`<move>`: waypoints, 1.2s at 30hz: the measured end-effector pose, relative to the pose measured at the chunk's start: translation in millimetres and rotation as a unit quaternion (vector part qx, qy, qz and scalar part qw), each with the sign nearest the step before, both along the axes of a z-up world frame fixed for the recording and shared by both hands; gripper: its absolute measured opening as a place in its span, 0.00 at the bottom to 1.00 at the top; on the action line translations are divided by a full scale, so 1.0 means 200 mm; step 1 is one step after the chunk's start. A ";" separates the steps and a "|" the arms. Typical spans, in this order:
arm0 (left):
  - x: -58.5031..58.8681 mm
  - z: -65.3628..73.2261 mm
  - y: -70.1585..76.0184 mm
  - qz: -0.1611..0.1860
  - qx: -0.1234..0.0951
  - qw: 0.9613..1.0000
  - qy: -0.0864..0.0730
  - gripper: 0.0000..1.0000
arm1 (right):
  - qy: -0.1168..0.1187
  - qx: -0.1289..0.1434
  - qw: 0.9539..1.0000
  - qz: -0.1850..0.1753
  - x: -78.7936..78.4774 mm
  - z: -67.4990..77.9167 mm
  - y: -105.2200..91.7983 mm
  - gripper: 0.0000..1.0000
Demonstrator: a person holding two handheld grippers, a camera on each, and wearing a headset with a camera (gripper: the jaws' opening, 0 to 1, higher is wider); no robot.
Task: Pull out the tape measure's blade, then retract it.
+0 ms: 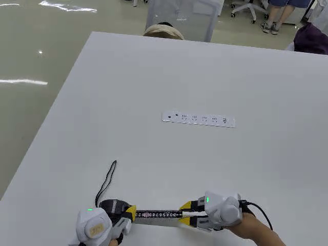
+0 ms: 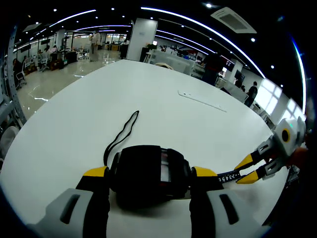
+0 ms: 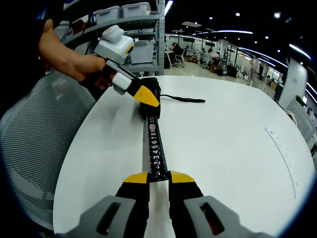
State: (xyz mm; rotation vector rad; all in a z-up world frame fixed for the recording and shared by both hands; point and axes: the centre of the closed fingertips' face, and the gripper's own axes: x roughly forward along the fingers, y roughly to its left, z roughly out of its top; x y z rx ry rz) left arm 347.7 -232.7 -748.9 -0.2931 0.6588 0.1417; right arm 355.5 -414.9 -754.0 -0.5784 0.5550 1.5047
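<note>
A black tape measure case point(image 2: 148, 173) sits between the yellow-tipped jaws of my left gripper point(image 2: 148, 174), which is shut on it near the table's front edge point(image 1: 115, 215). Its wrist strap point(image 1: 106, 180) trails away over the white table. The blade point(image 3: 154, 148) point(image 1: 158, 214) runs flat across the table from the case point(image 3: 151, 94) to my right gripper point(image 3: 158, 177) point(image 1: 185, 213), which is shut on the blade's end. In the left gripper view the right gripper point(image 2: 250, 168) reaches in from the right, holding the blade tip.
A white power strip point(image 1: 199, 119) lies flat near the table's middle. The table's front edge point(image 3: 74, 163) is close to both grippers, with a grey mesh chair point(image 3: 34, 148) beside it. Shelving, chairs and people stand beyond the far edge.
</note>
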 end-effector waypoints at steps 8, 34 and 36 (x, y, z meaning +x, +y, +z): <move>0.00 -0.01 0.00 -0.002 0.000 1.000 0.000 0.63 | 0.004 0.000 1.000 0.003 -0.01 -0.01 0.04 0.12; 0.00 -0.01 0.00 -0.002 -0.003 1.000 0.001 0.63 | 0.007 0.007 1.000 0.007 -0.01 -0.03 0.14 0.12; 0.00 -0.01 0.00 -0.002 -0.004 1.000 0.001 0.63 | 0.007 0.008 1.000 0.008 -0.01 -0.03 0.15 0.12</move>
